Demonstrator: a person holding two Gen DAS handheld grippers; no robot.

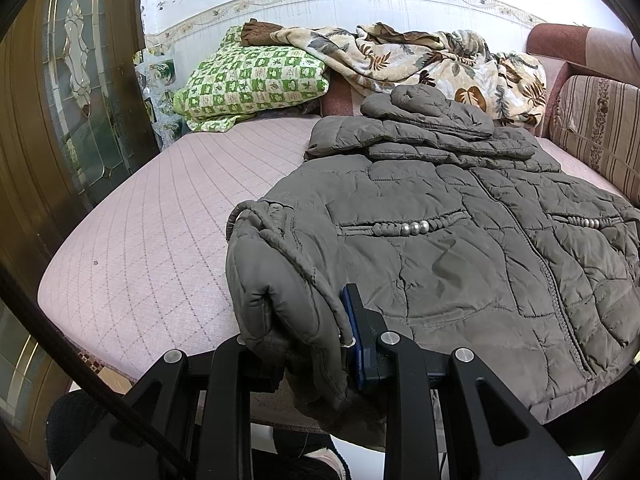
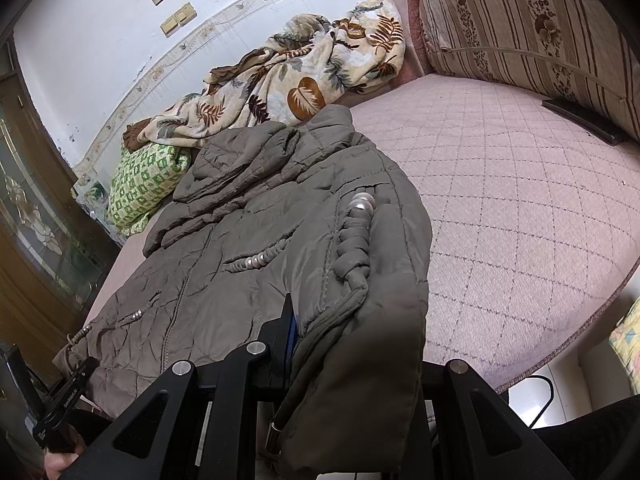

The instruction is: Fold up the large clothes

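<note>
grey-brown quilted jacket [image 1: 460, 248] spread front-up across the pink quilted bed [image 1: 152, 232], collar and hood toward the wall, zipper running down the middle, pearl-trimmed pockets on each side. left tool [image 1: 304, 356] nearly closed, clamped on a bunched corner of the hem at the near edge of the bed, blue pad pressed against the fabric, other finger hidden under the folds. right tool [image 2: 320, 344] likewise nearly closed, pinching the opposite hem corner, with a fold of jacket draped over its far finger and a drawcord end hanging beside it. both corners lifted slightly off the mattress, rest of the jacket lying flat. green checked pillow [image 1: 248, 80] and leaf-print blanket [image 1: 432, 60] heaped against the wall beyond the collar. striped cushion [image 2: 532, 24] along the bed's far side, dark flat object [image 2: 584, 120] just beside it.
</note>
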